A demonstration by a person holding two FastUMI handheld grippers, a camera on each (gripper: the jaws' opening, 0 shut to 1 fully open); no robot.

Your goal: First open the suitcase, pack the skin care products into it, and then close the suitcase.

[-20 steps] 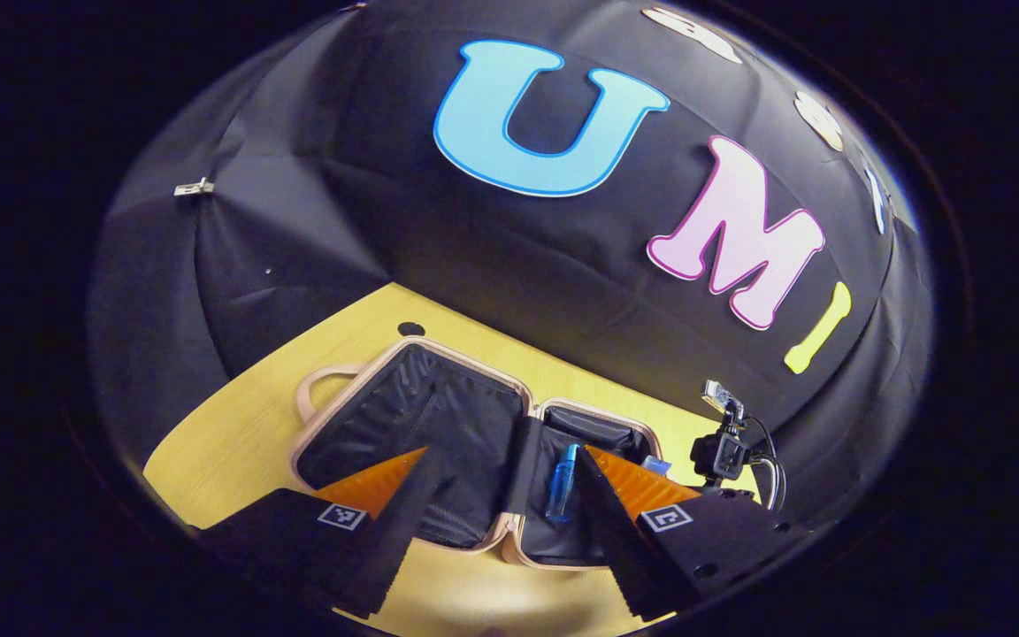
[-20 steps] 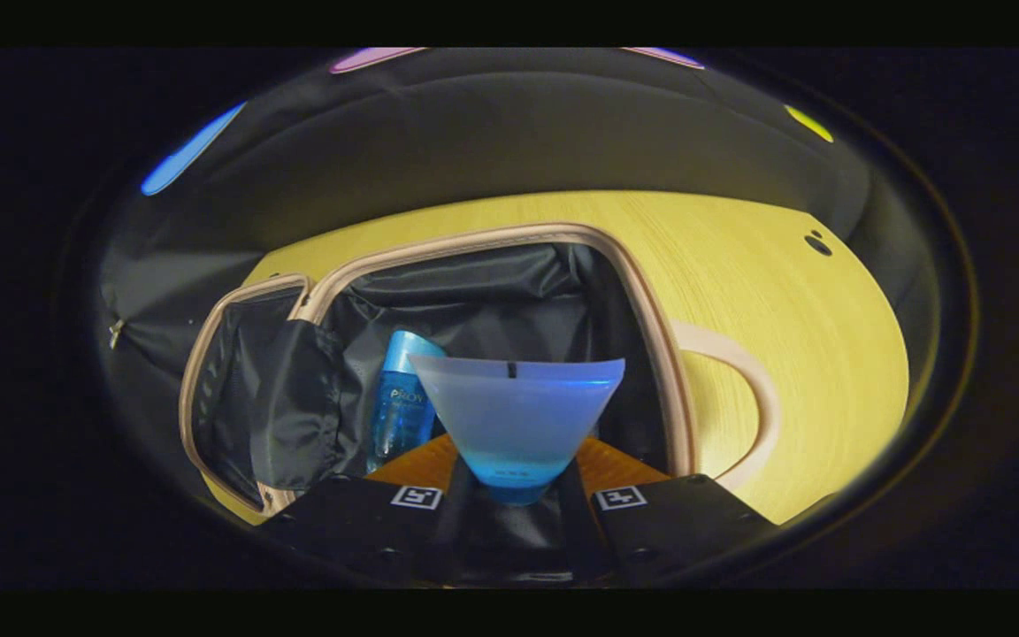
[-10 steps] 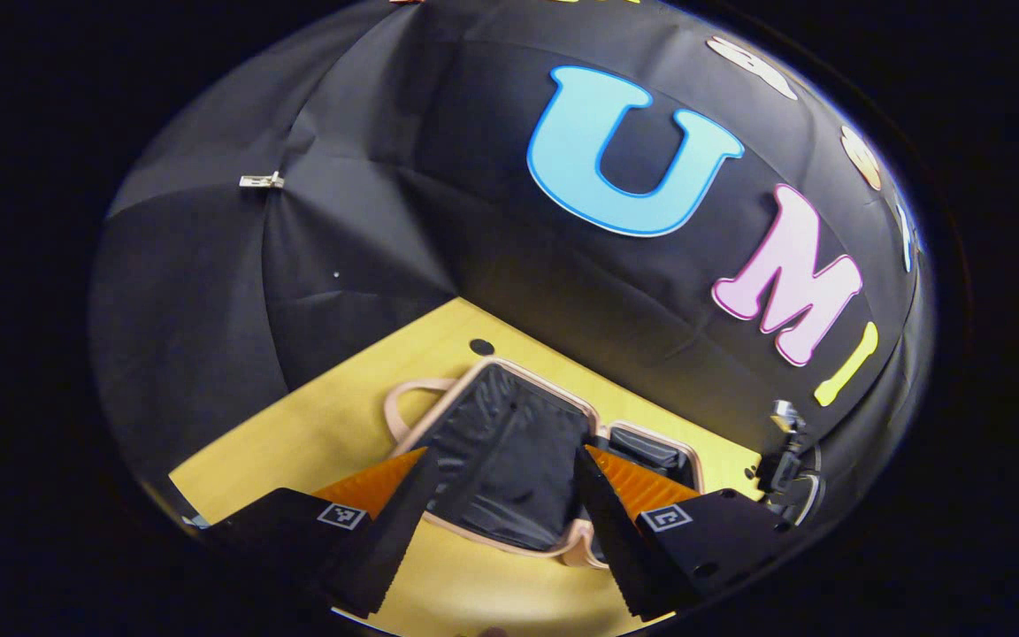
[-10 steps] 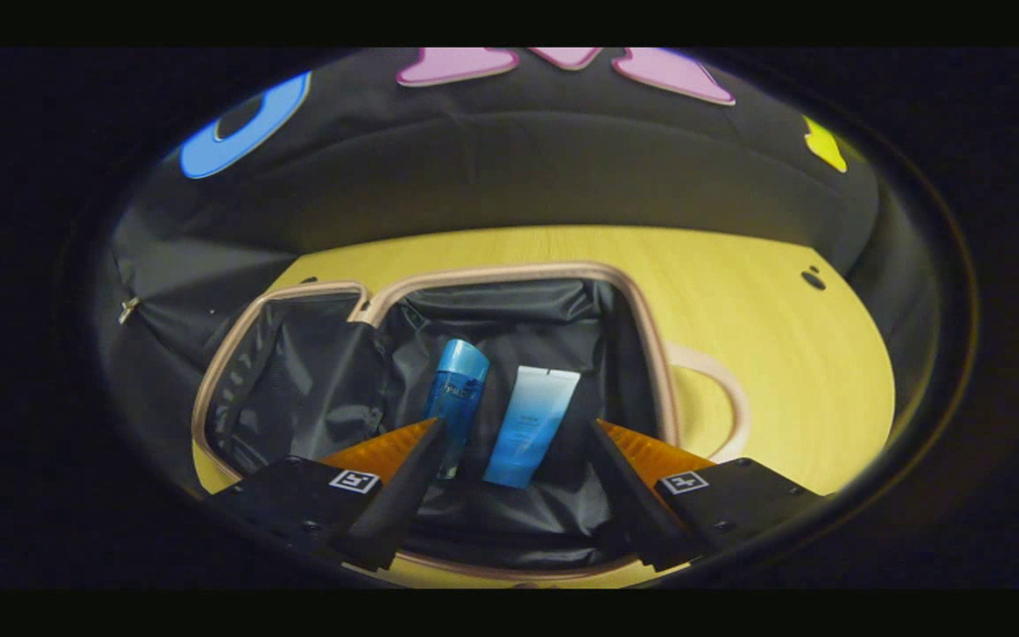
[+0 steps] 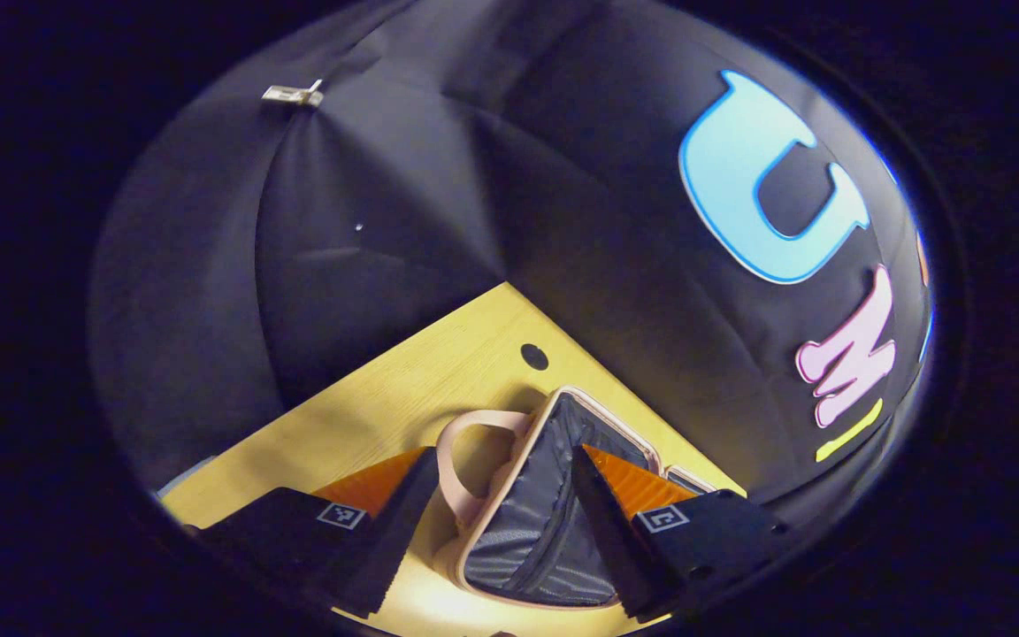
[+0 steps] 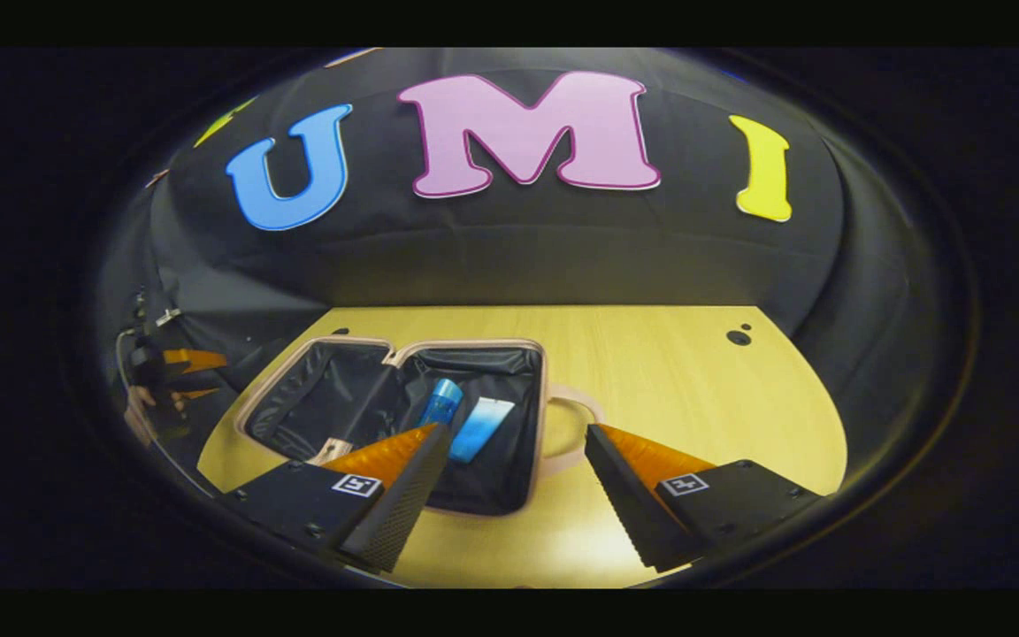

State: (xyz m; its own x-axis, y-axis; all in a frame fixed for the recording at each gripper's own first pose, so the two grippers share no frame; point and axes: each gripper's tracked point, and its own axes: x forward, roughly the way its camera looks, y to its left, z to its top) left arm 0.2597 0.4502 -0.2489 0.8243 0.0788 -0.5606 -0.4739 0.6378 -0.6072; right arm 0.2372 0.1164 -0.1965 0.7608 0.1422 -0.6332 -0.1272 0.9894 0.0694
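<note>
The pink suitcase (image 6: 474, 343) lies open on the yellow table (image 6: 669, 380), both black-lined halves flat. In its right half rest a blue bottle (image 6: 443, 402) and a white-and-blue tube (image 6: 481, 429), side by side. My right gripper (image 6: 514, 495) hovers open and empty above the suitcase's near right corner and handle (image 6: 582, 416). At the far left of the right gripper view, the left gripper (image 6: 180, 370) is held by a hand (image 6: 140, 414) beside the suitcase. In the left gripper view, the left gripper (image 5: 501, 460) is open, its fingers framing the handle (image 5: 461, 460) and rim of the suitcase (image 5: 602, 410).
A dark round hole (image 6: 738, 337) sits in the table at the back right, and another hole (image 5: 533, 356) near the wall in the left gripper view. Bare tabletop stretches to the right of the suitcase. The black cloth wall closes the back.
My right gripper opened, left the tube lying beside the bottle, and drew back and up. The left gripper swung over to a handle end of the suitcase.
</note>
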